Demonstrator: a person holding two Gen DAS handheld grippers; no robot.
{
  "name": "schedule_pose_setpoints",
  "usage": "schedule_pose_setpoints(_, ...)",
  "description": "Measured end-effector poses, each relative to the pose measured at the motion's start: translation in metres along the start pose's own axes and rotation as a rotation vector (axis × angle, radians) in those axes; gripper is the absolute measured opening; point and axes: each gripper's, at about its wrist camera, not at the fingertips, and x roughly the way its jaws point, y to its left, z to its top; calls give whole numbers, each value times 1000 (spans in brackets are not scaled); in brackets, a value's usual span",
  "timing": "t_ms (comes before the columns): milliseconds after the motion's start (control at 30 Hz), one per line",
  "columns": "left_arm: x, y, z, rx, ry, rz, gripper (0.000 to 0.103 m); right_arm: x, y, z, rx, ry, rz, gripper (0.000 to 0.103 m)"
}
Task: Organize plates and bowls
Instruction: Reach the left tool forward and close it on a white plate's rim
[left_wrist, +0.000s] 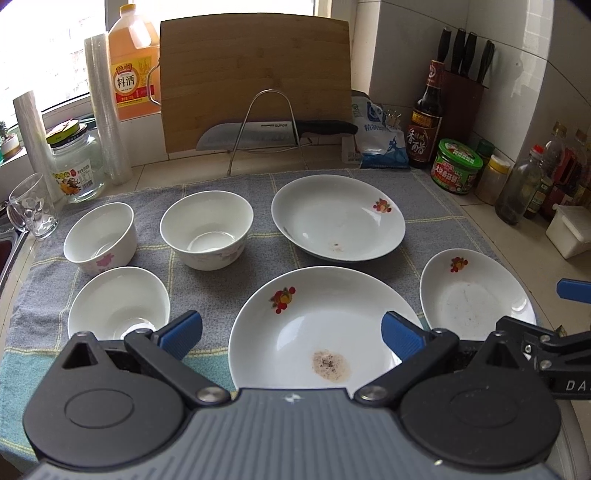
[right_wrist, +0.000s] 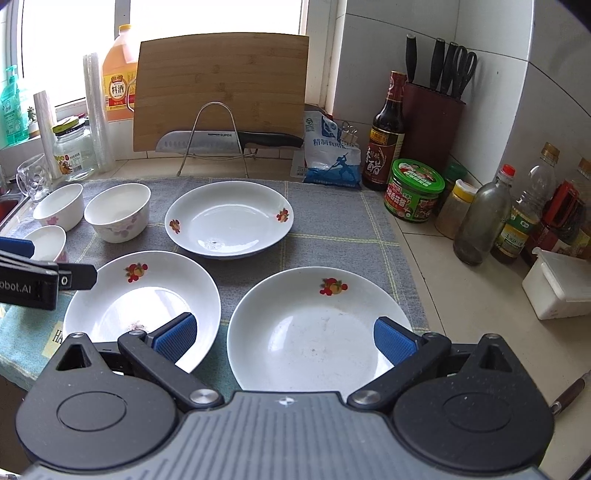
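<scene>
Since both hand-held grippers hang with jaws wide apart and hold nothing, the risks lie in the first grasp. The left hand-held gripper (left_wrist: 291, 334) hovers over the near middle plate (left_wrist: 317, 325); the right hand-held gripper (right_wrist: 286, 338) hovers over the near right plate (right_wrist: 314, 325). Glazed rims are slick and shallow, so a pinch could slip and knock a plate against its neighbour. The far plate (right_wrist: 229, 221) and three bowls (left_wrist: 207, 229) sit apart on the grey dish towel (left_wrist: 240, 184) on the worktop. Residue marks the plates; what it is I cannot tell. The gripper bodies hide the plates' near rims.
</scene>
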Motion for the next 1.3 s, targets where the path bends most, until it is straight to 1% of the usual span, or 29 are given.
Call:
schedule_pose_setpoints(267, 15, -8, 5, 40, 47, -126, 102, 5, -16, -38, 47, 60, -41, 103)
schedule_pose_setpoints(533, 26, -23, 10, 120, 60, -171, 102, 26, -23, -68, 86, 125, -39, 103)
schedule_pose_setpoints(733, 32, -33, 16, 188, 59, -173, 102, 49, -28, -77, 80, 138, -22, 103)
schedule_pose_setpoints(900, 40, -44, 21, 242, 72, -175, 102, 63, -38, -78, 83, 140, -15, 103)
schedule_pose_setpoints(1000, 42, -54, 25, 285, 65, -181, 102, 69, -44, -77, 93, 137, -7, 103)
schedule_pose_setpoints(1200, 51, -74, 36, 369, 55, -214, 102, 75, -43, -74, 35, 123, 39, 103)
schedule_pose_setpoints(1300, 57, -81, 40, 406, 59, -247, 102, 75, -44, -77, 24, 92, 52, 103)
